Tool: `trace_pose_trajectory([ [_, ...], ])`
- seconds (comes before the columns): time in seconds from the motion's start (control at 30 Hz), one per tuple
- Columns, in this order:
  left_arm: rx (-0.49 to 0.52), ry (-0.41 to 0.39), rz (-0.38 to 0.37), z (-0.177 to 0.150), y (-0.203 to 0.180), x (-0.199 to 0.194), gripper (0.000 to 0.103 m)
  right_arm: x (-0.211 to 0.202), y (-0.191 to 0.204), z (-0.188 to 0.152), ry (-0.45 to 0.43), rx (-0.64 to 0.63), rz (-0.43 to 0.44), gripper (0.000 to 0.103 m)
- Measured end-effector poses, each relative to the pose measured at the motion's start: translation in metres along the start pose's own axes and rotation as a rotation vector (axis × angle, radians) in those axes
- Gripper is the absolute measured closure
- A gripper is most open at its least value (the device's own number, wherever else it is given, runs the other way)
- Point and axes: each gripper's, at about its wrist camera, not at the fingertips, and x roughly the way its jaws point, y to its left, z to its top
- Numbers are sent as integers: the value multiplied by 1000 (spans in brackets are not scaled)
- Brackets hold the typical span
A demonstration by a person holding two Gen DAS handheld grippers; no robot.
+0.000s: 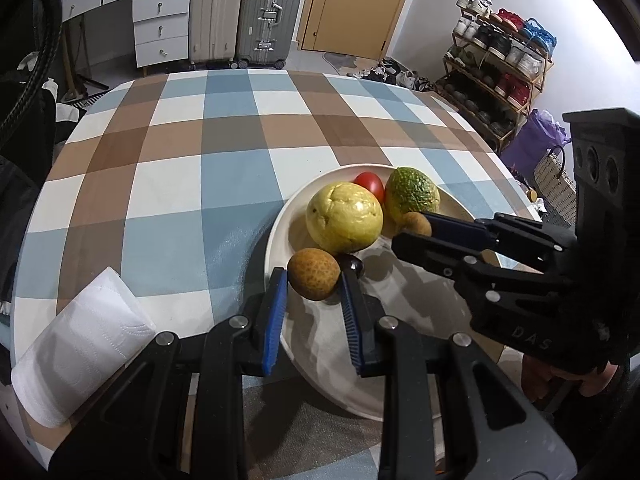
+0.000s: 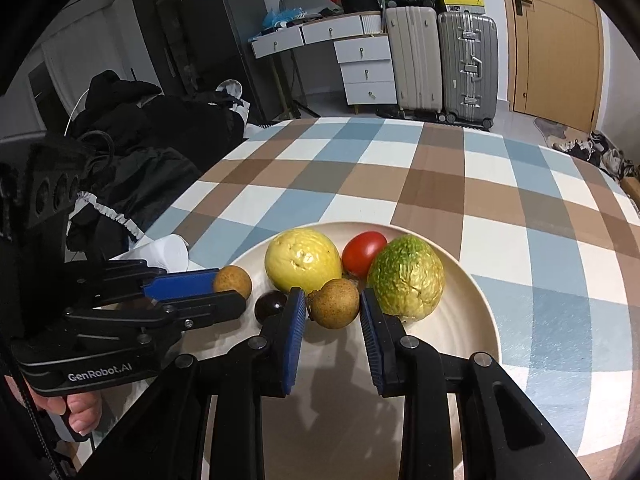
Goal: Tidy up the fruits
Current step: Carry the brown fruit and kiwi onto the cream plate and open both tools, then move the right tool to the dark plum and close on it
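A cream plate (image 1: 280,220) (image 2: 472,320) on the checked table holds a yellow fruit (image 1: 344,217) (image 2: 302,259), a green-yellow fruit (image 1: 411,192) (image 2: 406,278), a red tomato (image 1: 370,184) (image 2: 363,251), a small dark fruit (image 1: 352,266) (image 2: 270,305) and two brown longans. My left gripper (image 1: 314,286) (image 2: 228,286) is open around one longan (image 1: 313,274) (image 2: 233,280) at the plate's near left. My right gripper (image 2: 334,300) (image 1: 412,228) is open around the other longan (image 2: 334,303) (image 1: 416,223). Neither gripper visibly squeezes its longan.
A white paper roll (image 1: 80,356) (image 2: 168,252) lies on the table left of the plate. Dark clothes (image 2: 140,148) pile beyond the table's left edge. Suitcases (image 1: 244,12), drawers (image 1: 160,28) and a shoe rack (image 1: 496,64) stand further back.
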Motion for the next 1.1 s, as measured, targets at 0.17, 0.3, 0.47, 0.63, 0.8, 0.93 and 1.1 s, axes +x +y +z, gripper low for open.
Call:
trace_pose_trajectory([
  [0.17,7,-2,13,0,-2,0,79,7,0,0,17,-8,6,74],
  [0.3,6,3,17,1,-3,0,78,9,3,1,14,-22,-1,71],
  [0.47,10,-2,55,0,-8,-4,78,-4,4,2,-29,-23,30,57],
  [0.63,44,-35,94,-2,-21,-16,65,-31,4,-4,-73,6,-2,32],
  [0.8,24,-81,119,-7,-27,-40,50,-68,10,-28,-124,2,-23,20],
  [0.93,18,-111,125,-19,-36,-65,39,-100,8,-51,-178,51,-46,15],
  [1.1,33,-159,146,-41,-51,-99,22,-133,7,-76,-224,104,-54,15],
])
